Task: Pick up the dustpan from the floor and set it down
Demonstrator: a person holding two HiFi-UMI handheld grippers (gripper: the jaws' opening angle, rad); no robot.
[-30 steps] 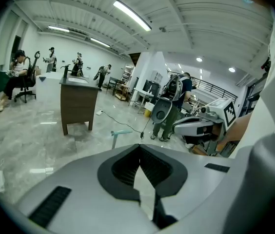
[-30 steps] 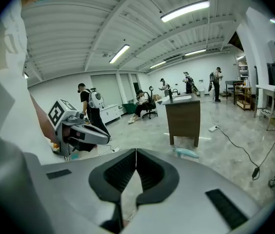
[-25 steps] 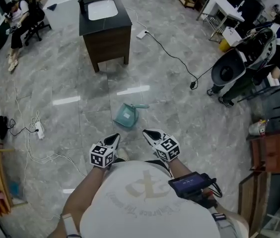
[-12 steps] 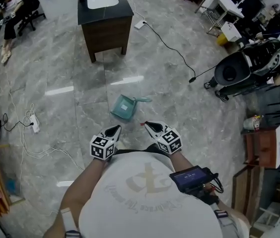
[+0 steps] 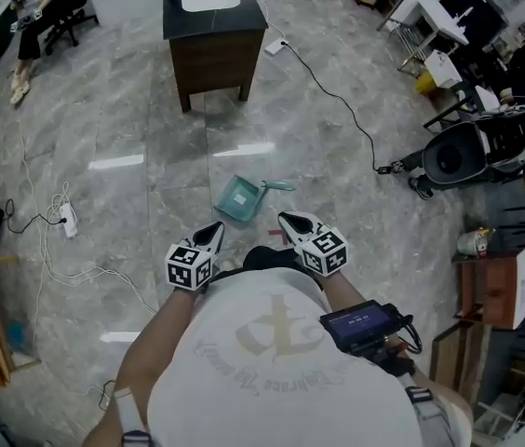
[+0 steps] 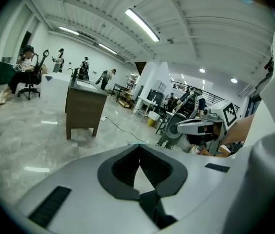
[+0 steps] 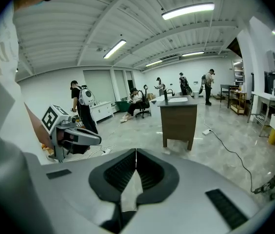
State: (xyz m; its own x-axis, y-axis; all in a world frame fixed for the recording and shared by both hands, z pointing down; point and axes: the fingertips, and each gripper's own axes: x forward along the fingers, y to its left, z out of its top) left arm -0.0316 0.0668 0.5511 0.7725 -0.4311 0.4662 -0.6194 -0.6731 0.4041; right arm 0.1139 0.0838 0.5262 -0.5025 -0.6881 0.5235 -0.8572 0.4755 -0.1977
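Observation:
A teal dustpan lies flat on the grey marble floor, its handle pointing right. My left gripper hangs in the air just short of the pan's near left side, shut with nothing in it. My right gripper is level with it, just short of the handle end, and is also shut and empty. In the left gripper view the jaws meet at their tips, and the right gripper shows beyond them. The right gripper view shows its jaws pressed together and the left gripper off to the left.
A dark wooden cabinet with a white basin on top stands beyond the dustpan. A black cable runs across the floor to the right. A power strip with cords lies left. A black machine and furniture crowd the right side. A person sits far left.
Both grippers have moved a little forward with the person, staying shut and side by side. The dustpan lies where it was on the floor.

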